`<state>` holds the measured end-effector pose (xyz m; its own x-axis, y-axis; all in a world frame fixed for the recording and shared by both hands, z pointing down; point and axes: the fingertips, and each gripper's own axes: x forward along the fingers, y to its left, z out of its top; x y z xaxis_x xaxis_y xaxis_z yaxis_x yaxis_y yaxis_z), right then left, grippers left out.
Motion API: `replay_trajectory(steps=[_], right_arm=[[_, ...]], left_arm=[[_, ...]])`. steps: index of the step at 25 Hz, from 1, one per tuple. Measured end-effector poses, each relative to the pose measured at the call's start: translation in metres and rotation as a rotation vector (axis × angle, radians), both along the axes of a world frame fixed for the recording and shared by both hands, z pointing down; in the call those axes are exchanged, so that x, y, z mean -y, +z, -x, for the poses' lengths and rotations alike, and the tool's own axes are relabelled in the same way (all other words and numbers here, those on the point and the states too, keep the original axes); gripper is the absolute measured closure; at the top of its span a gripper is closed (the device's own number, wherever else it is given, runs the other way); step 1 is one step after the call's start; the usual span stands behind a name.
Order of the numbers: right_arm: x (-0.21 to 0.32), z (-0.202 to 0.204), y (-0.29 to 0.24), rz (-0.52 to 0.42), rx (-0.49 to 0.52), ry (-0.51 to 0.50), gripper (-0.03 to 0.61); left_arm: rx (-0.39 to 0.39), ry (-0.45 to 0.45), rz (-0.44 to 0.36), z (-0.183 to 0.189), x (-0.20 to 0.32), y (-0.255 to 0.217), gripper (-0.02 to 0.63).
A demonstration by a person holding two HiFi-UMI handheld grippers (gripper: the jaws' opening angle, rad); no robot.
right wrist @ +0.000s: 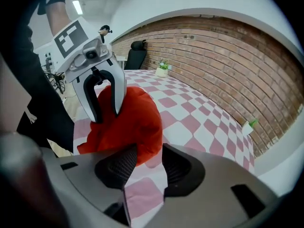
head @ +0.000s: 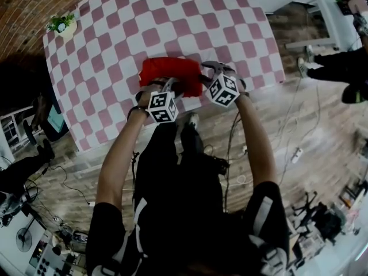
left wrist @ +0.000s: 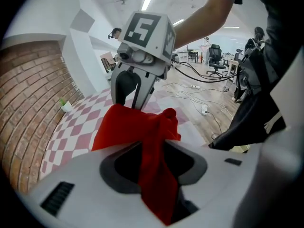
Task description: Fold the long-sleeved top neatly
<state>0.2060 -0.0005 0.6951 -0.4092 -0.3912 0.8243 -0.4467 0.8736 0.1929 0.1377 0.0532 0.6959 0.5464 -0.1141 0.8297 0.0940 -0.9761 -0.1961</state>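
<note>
The red long-sleeved top (head: 169,71) lies bunched in a compact bundle near the front edge of the pink-and-white checked table (head: 172,16). My left gripper (left wrist: 153,144) is shut on a fold of the red top (left wrist: 123,125), and a strip of cloth hangs down between its pads. In the head view the left gripper (head: 168,87) is at the bundle's near edge. My right gripper (right wrist: 149,151) is open just short of the red top (right wrist: 137,113), with only tablecloth showing between its jaws. The right gripper (head: 206,73) stands at the bundle's right side.
A small potted plant (head: 62,23) stands at the table's far left corner beside a brick wall (right wrist: 228,61). Cables and a power strip (head: 296,153) lie on the wooden floor. Another person's legs (head: 336,68) are at the right, and office chairs (left wrist: 216,56) stand behind.
</note>
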Motion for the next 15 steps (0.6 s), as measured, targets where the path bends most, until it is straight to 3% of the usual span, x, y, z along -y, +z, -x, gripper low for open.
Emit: replay_trajectory(steps=[7, 10, 15], right_arm=[[0.024, 0.016, 0.008, -0.037, 0.028, -0.029, 0.436], [0.032, 0.016, 0.012, -0.004, 0.07, 0.002, 0.501], [0.054, 0.005, 0.016, 0.051, 0.125, 0.09, 0.522]], left_arm=[[0.003, 0.002, 0.004, 0.0, -0.001, 0.007, 0.471], [0.013, 0.017, -0.004, 0.0, -0.002, 0.011, 0.471], [0.04, 0.043, -0.003, -0.002, -0.005, 0.023, 0.471]])
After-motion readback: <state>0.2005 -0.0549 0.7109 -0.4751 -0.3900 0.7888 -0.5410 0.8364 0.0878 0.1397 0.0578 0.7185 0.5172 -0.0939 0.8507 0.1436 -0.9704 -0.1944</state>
